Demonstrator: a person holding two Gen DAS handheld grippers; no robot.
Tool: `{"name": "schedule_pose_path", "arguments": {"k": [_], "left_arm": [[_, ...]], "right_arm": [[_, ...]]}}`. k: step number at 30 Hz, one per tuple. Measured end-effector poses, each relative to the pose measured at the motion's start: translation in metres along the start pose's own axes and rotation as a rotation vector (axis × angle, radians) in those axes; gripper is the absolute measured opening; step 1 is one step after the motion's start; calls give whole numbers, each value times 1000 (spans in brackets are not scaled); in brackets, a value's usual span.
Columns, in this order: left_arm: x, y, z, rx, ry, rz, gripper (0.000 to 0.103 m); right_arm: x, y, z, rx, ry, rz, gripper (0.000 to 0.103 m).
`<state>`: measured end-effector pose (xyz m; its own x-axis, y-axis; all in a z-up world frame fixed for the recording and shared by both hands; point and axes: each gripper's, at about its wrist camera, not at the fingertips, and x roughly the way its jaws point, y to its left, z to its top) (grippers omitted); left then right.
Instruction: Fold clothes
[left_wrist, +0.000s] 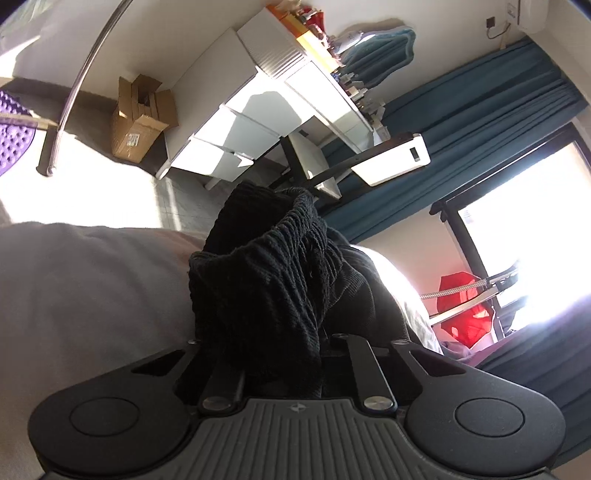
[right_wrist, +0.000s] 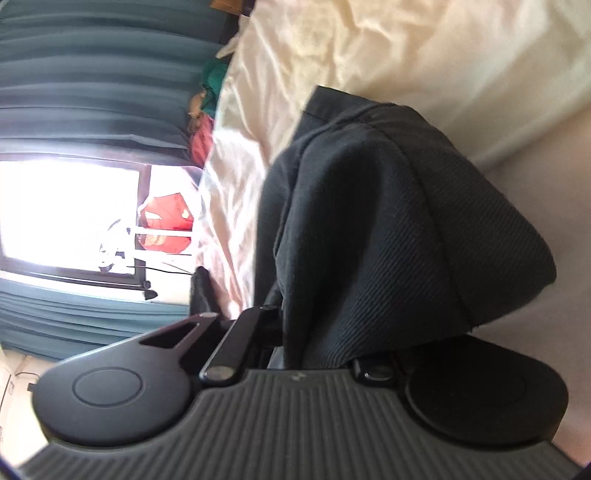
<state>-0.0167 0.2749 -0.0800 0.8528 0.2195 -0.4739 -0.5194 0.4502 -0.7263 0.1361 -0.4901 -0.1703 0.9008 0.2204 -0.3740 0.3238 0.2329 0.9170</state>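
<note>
A black ribbed-knit garment (left_wrist: 266, 280) is bunched between the fingers of my left gripper (left_wrist: 291, 343), which is shut on it; the cloth rises in folds and hides the fingertips. Behind it lies the grey bed cover (left_wrist: 92, 295). In the right wrist view the same dark garment (right_wrist: 399, 229) drapes over my right gripper (right_wrist: 295, 332), which is shut on the fabric. Its right finger is buried under the cloth. The cream bedsheet (right_wrist: 332, 55) lies crumpled beyond it.
A white drawer unit (left_wrist: 236, 133) and a cardboard box (left_wrist: 136, 118) stand on the floor past the bed. Teal curtains (left_wrist: 472, 122) frame a bright window (right_wrist: 66, 210). A red item (left_wrist: 465, 310) hangs by the window.
</note>
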Motion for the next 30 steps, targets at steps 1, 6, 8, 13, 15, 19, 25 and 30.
{"name": "schedule_pose_path", "arguments": {"k": [1,6,8,13,15,19,25,30], "left_arm": [[-5,-8,3,8,-10,-13,10],[-29,-48,30,37,6,-89,9],[-39,-63,45,27,27,-114,9],[-57,-103,74,38,101,-207,9],[-56,-117,75,61,136,-235,10],[-27,-125,57,90,203,-162,13],[48,-66,6,-4,282,1,23],[43,-33,-7,-54,261,-81,41]], "right_arm": [[-1,3,0,-14,-10,14,10],[-30,13,9,-59,-121,105,10],[-53,16,14,-55,-193,138,9],[-112,42,34,-136,-400,221,9],[-136,59,38,-208,-469,238,9],[-123,79,59,-343,-480,136,10],[-33,17,83,-344,-253,-160,13],[-18,-26,89,-242,-185,-213,24]]}}
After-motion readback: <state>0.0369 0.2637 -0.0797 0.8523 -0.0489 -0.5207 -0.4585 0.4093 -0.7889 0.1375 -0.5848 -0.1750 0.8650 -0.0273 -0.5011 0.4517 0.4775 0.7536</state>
